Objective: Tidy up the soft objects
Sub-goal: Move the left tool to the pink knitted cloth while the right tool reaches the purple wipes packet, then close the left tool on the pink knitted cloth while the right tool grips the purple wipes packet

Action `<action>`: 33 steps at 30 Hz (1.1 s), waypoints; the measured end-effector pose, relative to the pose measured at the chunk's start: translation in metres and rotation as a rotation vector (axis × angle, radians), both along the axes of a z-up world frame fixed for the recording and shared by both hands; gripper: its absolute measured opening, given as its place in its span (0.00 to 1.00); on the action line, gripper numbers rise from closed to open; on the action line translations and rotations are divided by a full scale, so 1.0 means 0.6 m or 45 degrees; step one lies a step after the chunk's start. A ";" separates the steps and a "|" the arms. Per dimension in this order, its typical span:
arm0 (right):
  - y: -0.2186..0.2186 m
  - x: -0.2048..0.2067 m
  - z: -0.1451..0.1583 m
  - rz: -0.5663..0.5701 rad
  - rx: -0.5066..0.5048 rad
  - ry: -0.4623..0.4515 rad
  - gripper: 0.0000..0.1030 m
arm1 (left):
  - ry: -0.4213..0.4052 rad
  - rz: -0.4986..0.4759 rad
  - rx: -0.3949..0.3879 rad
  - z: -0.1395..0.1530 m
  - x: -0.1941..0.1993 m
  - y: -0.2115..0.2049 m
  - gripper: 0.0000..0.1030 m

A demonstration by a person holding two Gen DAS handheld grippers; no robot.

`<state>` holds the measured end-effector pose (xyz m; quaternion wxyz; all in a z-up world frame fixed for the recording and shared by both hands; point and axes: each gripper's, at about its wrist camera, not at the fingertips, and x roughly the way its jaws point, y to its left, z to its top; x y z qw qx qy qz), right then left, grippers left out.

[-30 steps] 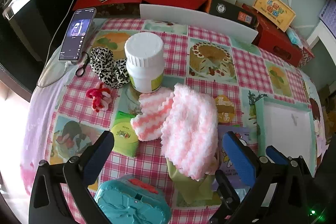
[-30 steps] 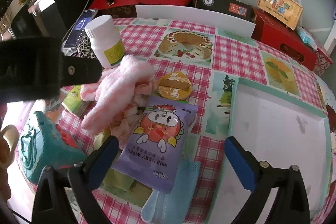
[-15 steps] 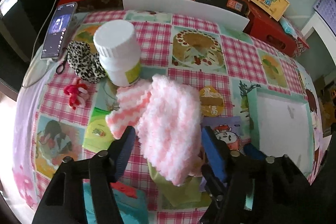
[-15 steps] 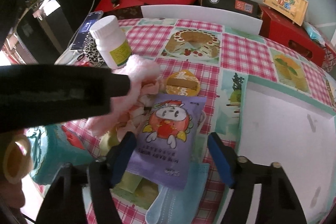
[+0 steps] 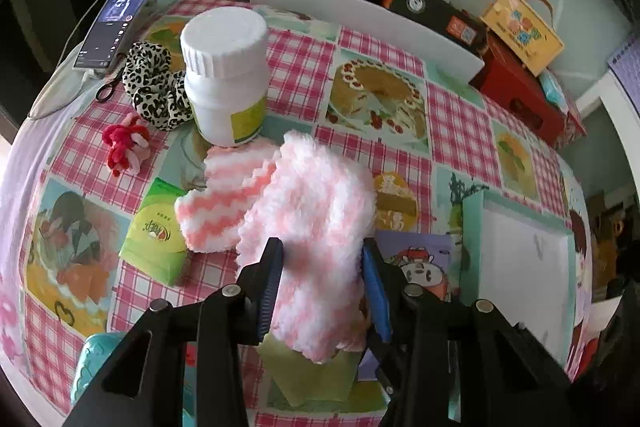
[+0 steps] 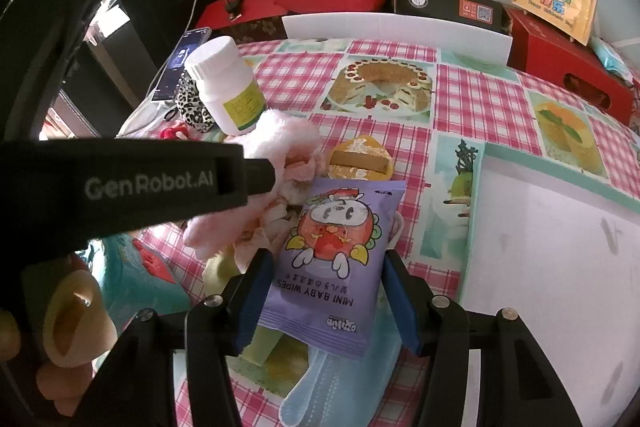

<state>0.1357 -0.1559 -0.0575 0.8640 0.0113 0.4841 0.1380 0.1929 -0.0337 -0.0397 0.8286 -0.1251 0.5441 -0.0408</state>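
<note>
Left wrist view, far left to right: a phone at upper left, a leopard scrunchie and a red-and-white yarn tie below it, then a white bottle standing upright on the checked tablecloth. Centre of frame: the fluffy pink sock lies partly over a second, zigzag-knit sock. The left gripper straddles the fluffy sock's near half — jaws closing, blue pads at the pile on both sides, the fabric looking only lightly squeezed. A teal-rimmed white tray sits at right.

Right wrist view: the left tool's black body fills the left side. Lower centre, the right gripper brackets the purple wipes pack — jaws closing, pads just beside its edges, contact not certain. The pack rests on a blue face mask; the tray is just right of it.

Step in hand, as I judge it: a paired grasp, sock on one side and wipes on the other. Next move calls for finishing both squeezes, then lifting clear. The sock is limp and may drag its neighbour; the pack is slick and may slip.
</note>
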 end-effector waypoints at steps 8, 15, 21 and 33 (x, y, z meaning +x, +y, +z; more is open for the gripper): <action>-0.003 0.005 -0.003 0.002 0.023 -0.002 0.58 | -0.028 0.077 -0.061 -0.004 0.000 0.013 0.30; -0.002 0.006 -0.005 0.009 0.048 -0.014 0.57 | -0.032 0.098 -0.075 -0.010 0.002 0.019 0.18; -0.006 0.003 -0.006 0.018 0.065 -0.015 0.57 | -0.036 0.101 -0.086 -0.014 -0.001 0.017 0.12; -0.010 -0.007 -0.012 0.033 0.069 -0.015 0.54 | -0.077 0.113 -0.064 -0.001 -0.011 0.020 0.09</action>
